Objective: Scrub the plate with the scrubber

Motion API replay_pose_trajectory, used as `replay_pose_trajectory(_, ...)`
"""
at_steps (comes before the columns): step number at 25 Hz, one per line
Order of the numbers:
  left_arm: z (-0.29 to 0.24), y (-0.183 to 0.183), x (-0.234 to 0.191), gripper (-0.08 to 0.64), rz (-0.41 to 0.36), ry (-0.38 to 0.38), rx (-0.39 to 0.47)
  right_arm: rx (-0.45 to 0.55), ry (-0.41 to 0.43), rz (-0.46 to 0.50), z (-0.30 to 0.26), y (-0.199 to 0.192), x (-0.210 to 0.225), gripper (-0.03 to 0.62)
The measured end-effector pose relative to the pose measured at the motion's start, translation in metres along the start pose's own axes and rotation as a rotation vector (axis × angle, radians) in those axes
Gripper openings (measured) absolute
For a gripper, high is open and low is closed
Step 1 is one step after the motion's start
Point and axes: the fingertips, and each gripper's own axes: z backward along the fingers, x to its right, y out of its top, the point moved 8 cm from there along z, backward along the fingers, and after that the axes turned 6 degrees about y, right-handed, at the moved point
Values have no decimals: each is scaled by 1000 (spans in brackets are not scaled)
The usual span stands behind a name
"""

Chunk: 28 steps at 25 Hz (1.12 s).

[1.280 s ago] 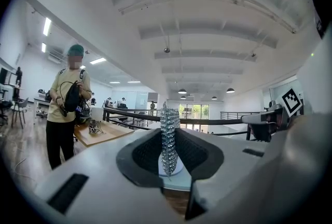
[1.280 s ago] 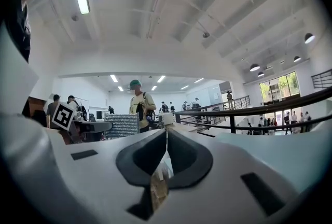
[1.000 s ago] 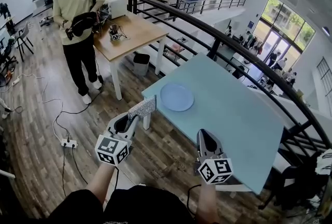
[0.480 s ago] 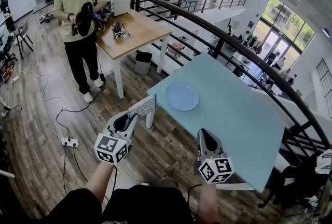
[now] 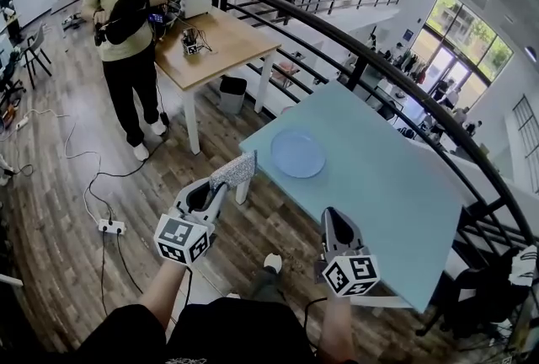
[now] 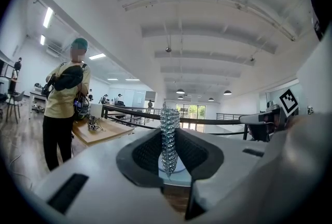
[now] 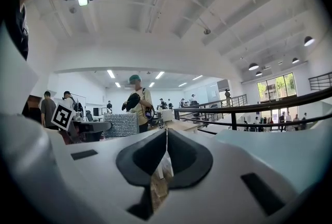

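**While both grippers hang short of the table: scrubber clamped left, right jaws shut and empty**

Where the head view looks down, the left gripper (image 5: pixel 222 184) sits over the wooden floor (image 5: pixel 59 211), pointing roughly level toward the near corner of the light blue table (image 5: pixel 379 211).

- Left jaws: closed on the scrubber (image 5: pixel 234 172), a silvery mesh pad. In the left gripper view it stands upright and edge-on in the gap, pinched at both flanks by the dark pads, its upper end rising above the jaw tips.
- Right gripper (image 5: pixel 328 216): jaws pressed together. The right gripper view shows only a thin seam between the pads, nothing in it. It hovers at the near edge of the table, apart from the left gripper.
- Plate (image 5: pixel 297 153): pale blue, round, flat on the table near that corner. It lies ahead of the scrubber and a little to the right, and ahead and left of the right gripper's tips. It is clear of both; neither the jaws nor the scrubber touch it.
- In the left gripper view the plate shows as a pale disc low behind the scrubber's lower end, roughly in line with the jaw gap.
- The scrubber's far end is just beside the table corner. I cannot tell whether it meets the edge.

Surroundings: a person (image 5: pixel 126 8) with a dark bag stands by a wooden desk (image 5: pixel 221 42), and a black railing (image 5: pixel 362 59) runs behind the table.
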Motion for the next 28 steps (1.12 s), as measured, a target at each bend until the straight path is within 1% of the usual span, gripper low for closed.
replay_pose_trajectory(5,-12,-4,-2,86,4,-6,-13,-2,12,-11,-13,-4,7,8)
replay_pose_trajectory(11,-50,-3,-1,86,3,2,-30,-14,23,-32,-40,-4,41,8)
replay_pose_trajectory(18,-109,-2,-1,86,6,28,-38,-21,41,-49,-81,1,97,8)
replay_pose_trajectory(21,-133,-1,0,86,2,38,-48,-29,51,-73,-99,-2,120,8)
replay_pose_trajectory(28,-184,11,13,86,-15,69,-71,-106,73,-133,-126,-20,183,8)
